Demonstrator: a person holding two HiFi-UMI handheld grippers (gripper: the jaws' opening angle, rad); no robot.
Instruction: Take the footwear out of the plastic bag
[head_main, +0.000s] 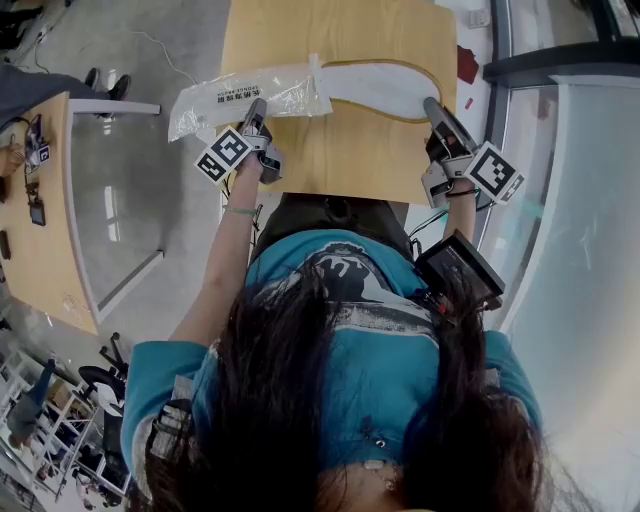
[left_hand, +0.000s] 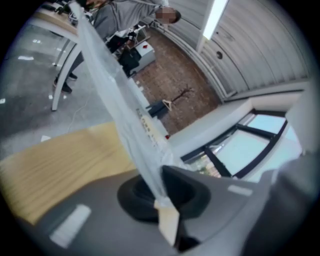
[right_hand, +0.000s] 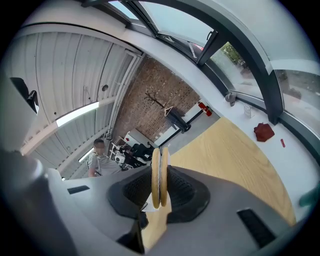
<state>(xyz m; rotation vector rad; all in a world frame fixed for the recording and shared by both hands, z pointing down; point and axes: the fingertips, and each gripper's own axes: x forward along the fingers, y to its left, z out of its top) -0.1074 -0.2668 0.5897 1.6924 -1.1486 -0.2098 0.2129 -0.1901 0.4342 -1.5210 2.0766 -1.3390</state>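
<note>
Two grippers over a pale wooden table (head_main: 340, 150), one on the bag, one on the footwear
Left gripper (left_hand: 159, 192) has its jaws closed tight on the clear crinkled plastic bag (head_main: 240, 95); right gripper (right_hand: 160, 187) has its jaws pinched narrowly on one end of the flat white tan-edged slippers (head_main: 375, 88); the slippers reach across from the bag's mouth

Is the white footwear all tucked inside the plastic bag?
No, most of the white footwear sticks out bare past the open end of the plastic bag.
</note>
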